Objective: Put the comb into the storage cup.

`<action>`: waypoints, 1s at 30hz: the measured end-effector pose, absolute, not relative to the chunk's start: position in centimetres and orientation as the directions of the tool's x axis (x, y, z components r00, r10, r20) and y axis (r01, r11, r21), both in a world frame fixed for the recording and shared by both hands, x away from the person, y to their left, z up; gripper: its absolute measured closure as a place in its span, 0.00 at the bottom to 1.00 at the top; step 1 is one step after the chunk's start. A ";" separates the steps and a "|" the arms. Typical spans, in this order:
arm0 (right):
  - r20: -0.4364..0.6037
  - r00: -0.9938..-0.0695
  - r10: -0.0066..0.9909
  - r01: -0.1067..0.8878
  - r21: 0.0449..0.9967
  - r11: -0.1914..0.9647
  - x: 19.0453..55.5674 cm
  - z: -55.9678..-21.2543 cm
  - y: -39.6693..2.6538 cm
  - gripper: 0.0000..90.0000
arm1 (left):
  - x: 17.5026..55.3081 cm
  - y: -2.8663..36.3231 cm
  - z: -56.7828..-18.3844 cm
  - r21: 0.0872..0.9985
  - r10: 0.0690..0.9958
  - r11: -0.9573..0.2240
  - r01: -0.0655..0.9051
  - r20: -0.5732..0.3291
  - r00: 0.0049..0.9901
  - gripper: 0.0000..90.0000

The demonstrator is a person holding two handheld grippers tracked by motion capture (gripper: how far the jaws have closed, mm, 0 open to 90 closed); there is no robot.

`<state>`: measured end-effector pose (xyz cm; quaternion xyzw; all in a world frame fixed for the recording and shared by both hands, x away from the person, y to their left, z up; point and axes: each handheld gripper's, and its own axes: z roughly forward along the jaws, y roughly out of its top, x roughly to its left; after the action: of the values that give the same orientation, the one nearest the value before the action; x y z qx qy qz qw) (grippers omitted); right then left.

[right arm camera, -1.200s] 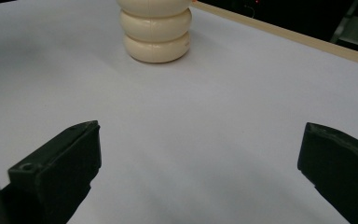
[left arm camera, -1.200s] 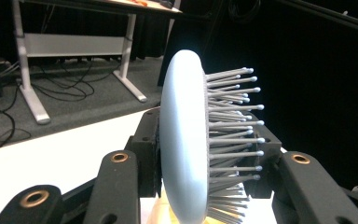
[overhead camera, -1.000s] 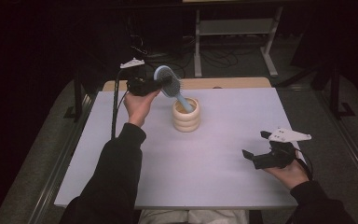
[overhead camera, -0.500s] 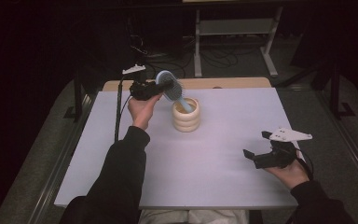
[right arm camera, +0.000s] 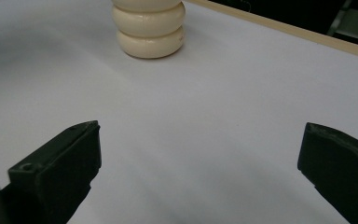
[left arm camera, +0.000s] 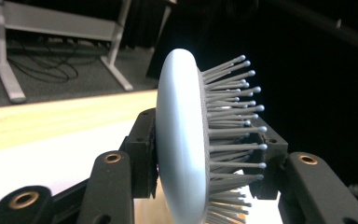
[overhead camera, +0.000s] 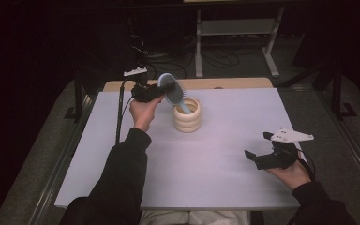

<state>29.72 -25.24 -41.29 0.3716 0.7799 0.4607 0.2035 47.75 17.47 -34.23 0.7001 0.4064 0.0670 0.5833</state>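
The hairbrush [overhead camera: 173,90] now stands handle-down in the cream ringed holder [overhead camera: 187,115], lower than a second ago. My left hand-held gripper [overhead camera: 161,89] has just been easing its jaws apart, the brush head between them, pads at its sides: release looks near. My right hand-held gripper [overhead camera: 258,146] rests wide open, empty, on the surface [overhead camera: 215,168].

I count one brush [overhead camera: 173,90], one ribbed cream cup [overhead camera: 187,115] and one white table [overhead camera: 215,173]. Two grippers: left [overhead camera: 161,88], right [overhead camera: 258,149]. Behind, I note one grey metal stand [overhead camera: 234,28].
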 end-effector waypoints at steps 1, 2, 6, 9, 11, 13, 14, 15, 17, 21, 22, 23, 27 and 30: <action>0.025 -0.640 0.768 0.395 0.868 0.301 29.7 -41.3 -25.2 0.00 | 47.7 17.5 -34.4 0.874 0.646 0.007 0.486 -0.376 0.665 0.57; 0.024 -0.639 0.769 0.395 0.867 0.302 29.8 -41.3 -25.3 0.00 | 47.7 17.5 -34.5 0.874 0.637 0.022 0.485 -0.387 0.667 0.56; 0.024 -0.638 0.770 0.398 0.866 0.302 29.7 -41.3 -25.3 0.00 | 47.6 17.7 -34.5 0.874 0.628 0.034 0.485 -0.396 0.670 0.52; 0.023 -0.639 0.769 0.398 0.865 0.305 29.8 -41.3 -25.3 0.00 | 47.5 18.1 -34.1 0.878 0.626 0.064 0.474 -0.405 0.666 0.43; 0.023 -0.639 0.769 0.398 0.865 0.305 29.8 -41.3 -25.3 0.00 | 47.5 18.4 -33.9 0.880 0.620 0.076 0.469 -0.410 0.669 0.37; 0.023 -0.638 0.769 0.398 0.866 0.304 29.7 -41.3 -25.3 0.00 | 47.5 18.7 -33.8 0.877 0.604 0.073 0.475 -0.418 0.678 0.30; 0.023 -0.638 0.770 0.398 0.866 0.304 29.7 -41.3 -25.3 0.00 | 47.4 18.8 -33.8 0.875 0.603 0.067 0.479 -0.418 0.680 0.27; 0.023 -0.638 0.769 0.398 0.865 0.304 29.7 -41.3 -25.3 0.00 | 47.4 18.9 -33.8 0.876 0.603 0.053 0.479 -0.410 0.684 0.24; 0.023 -0.639 0.769 0.399 0.864 0.306 29.8 -41.4 -25.2 0.00 | 47.3 19.1 -33.8 0.881 0.609 0.026 0.472 -0.388 0.692 0.20; 0.022 -0.637 0.770 0.399 0.865 0.305 29.7 -41.3 -25.3 0.00 | 46.9 19.1 -33.7 0.899 0.647 -0.075 0.432 -0.285 0.707 0.16; 0.023 -0.635 0.772 0.399 0.865 0.303 29.7 -41.3 -25.3 0.00 | 46.8 19.2 -33.7 0.900 0.652 -0.104 0.423 -0.260 0.712 0.15; 0.023 -0.634 0.773 0.400 0.866 0.302 29.7 -41.3 -25.3 0.00 | 46.7 19.3 -33.7 0.897 0.656 -0.129 0.424 -0.243 0.715 0.15; 0.016 -0.637 0.771 0.403 0.859 0.315 29.8 -41.4 -25.3 0.00 | 46.3 19.7 -34.0 0.880 0.681 -0.186 0.438 -0.206 0.703 0.04; 0.011 -0.636 0.771 0.403 0.857 0.321 29.8 -41.4 -25.2 0.00 | 46.0 20.0 -34.2 0.866 0.666 -0.199 0.458 -0.223 0.712 0.00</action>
<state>29.77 -25.22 -41.42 0.3735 0.7863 0.4472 0.2057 46.04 19.96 -34.20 0.7678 0.3659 0.1009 0.5162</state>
